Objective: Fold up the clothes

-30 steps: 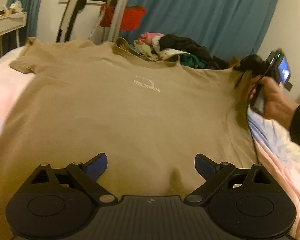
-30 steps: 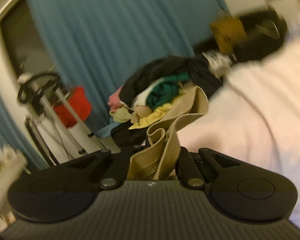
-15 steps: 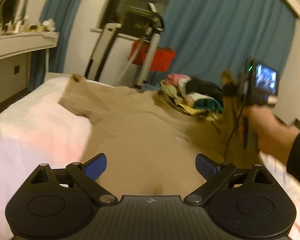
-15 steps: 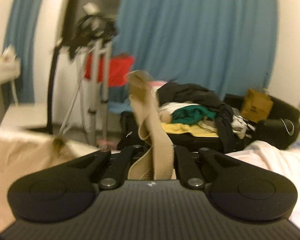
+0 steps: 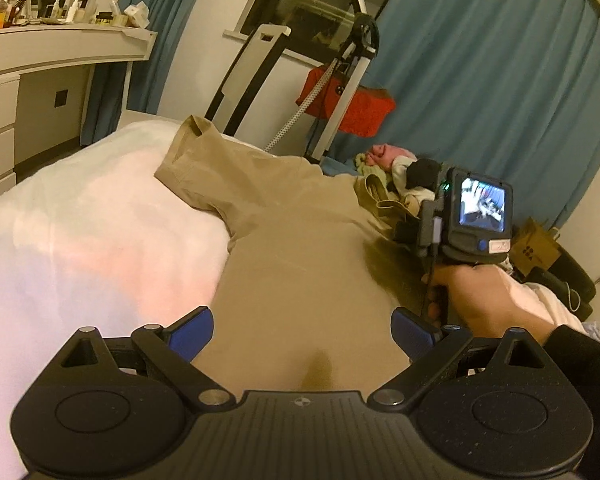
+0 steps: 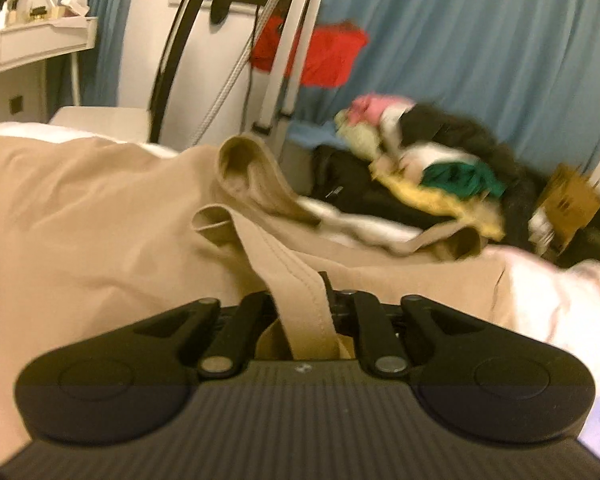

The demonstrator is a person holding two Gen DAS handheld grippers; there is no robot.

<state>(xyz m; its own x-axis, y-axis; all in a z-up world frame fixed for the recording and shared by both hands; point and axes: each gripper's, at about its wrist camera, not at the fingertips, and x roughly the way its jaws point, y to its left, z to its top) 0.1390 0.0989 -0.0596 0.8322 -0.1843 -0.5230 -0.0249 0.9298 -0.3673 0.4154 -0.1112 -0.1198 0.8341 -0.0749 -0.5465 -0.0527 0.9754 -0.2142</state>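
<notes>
On the white bed (image 5: 80,232), a tan T-shirt (image 5: 300,264) lies spread, one sleeve flat off to the far left of the left gripper (image 5: 302,332) and its body running ahead between those blue-padded fingers. The left gripper's fingers are spread wide over the cloth, gripping nothing. To their right a hand (image 5: 480,300) carries the right gripper (image 6: 300,300), whose fingers are easing apart with a stitched band of the shirt's edge (image 6: 300,300) still threaded up between them; whether the pads still press it I cannot tell for sure, though the fabric looks barely held. Beyond those fingers sits a heap of mixed clothes (image 6: 428,168) before a blue curtain (image 5: 500,80). The risk, as I judge it: if the band is let go while it is bunched and twisted, the folded-over side lands crooked or slides back, leaving a lumpy fold; the hem may also snag on a finger as it pulls away.
</notes>
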